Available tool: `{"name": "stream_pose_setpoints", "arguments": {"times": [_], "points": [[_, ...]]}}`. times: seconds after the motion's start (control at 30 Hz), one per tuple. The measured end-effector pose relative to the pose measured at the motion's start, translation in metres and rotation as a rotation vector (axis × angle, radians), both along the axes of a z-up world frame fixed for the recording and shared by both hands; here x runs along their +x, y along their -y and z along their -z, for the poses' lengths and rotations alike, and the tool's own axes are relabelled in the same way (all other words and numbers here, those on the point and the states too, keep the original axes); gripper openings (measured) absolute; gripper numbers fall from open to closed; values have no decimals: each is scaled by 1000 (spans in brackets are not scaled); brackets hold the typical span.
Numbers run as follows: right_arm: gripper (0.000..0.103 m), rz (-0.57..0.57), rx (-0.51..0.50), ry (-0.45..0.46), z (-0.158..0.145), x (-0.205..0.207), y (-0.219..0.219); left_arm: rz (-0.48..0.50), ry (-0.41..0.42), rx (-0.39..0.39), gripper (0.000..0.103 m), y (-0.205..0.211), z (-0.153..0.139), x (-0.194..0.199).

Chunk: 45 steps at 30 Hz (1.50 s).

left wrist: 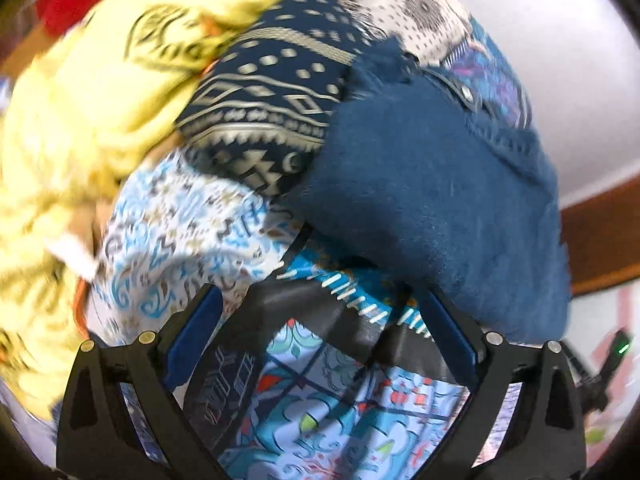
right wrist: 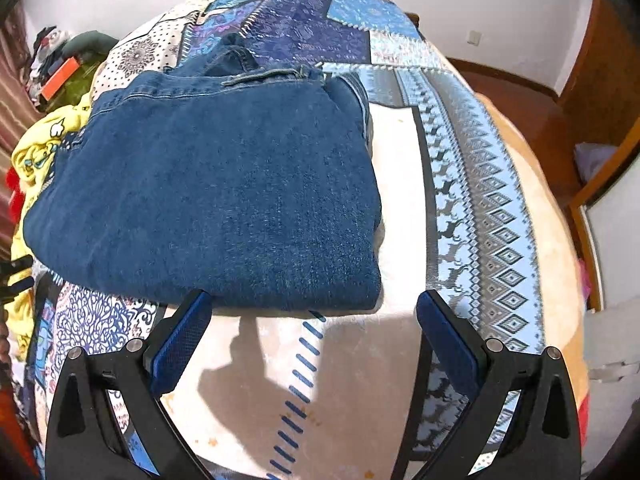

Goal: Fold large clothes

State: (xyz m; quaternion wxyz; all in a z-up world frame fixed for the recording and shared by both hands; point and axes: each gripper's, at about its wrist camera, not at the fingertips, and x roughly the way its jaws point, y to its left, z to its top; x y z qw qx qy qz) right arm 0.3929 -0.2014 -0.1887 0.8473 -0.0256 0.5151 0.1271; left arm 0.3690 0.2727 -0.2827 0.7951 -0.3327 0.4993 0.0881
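Folded blue denim jeans (right wrist: 216, 196) lie on a patchwork bedspread (right wrist: 472, 184). My right gripper (right wrist: 314, 312) is open and empty just in front of the jeans' near fold, its left finger (right wrist: 184, 336) touching the edge. In the left wrist view the jeans (left wrist: 432, 184) lie to the upper right, blurred. My left gripper (left wrist: 318, 308) is open and empty above the bedspread (left wrist: 344, 412), just short of the jeans' edge.
A yellow printed garment (left wrist: 80, 120) lies in a heap to the left, also at the left edge of the right wrist view (right wrist: 36, 152). A navy patterned cloth (left wrist: 272, 100) lies behind it. Wooden furniture (right wrist: 600, 184) stands at right.
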Motion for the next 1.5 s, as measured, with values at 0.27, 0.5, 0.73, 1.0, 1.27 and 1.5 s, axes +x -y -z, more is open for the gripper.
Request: {"name": "stream_pose_setpoints", "arguments": {"times": [0.27,0.5,0.73,1.0,1.27,1.5], "points": [[102,-61,55,94,-35,-4,-30,4,125,-259,99,6,0,6],[102,-125,83,110,-33,10,-75,-7,191,-441,80,22,21,38],[102,-172,64,63,-11,14,-98,-55,188,-377,65,25,29,68],[102,-161,57,48,-16,10,-91,-92,287,-276,29,25,-3,46],[102,-182,89,99,-48,3,-98,-38,486,-17,24,55,-100,12],[102,-271,149,99,-44,5,-148,-17,534,202,24,67,-144,-17]]}}
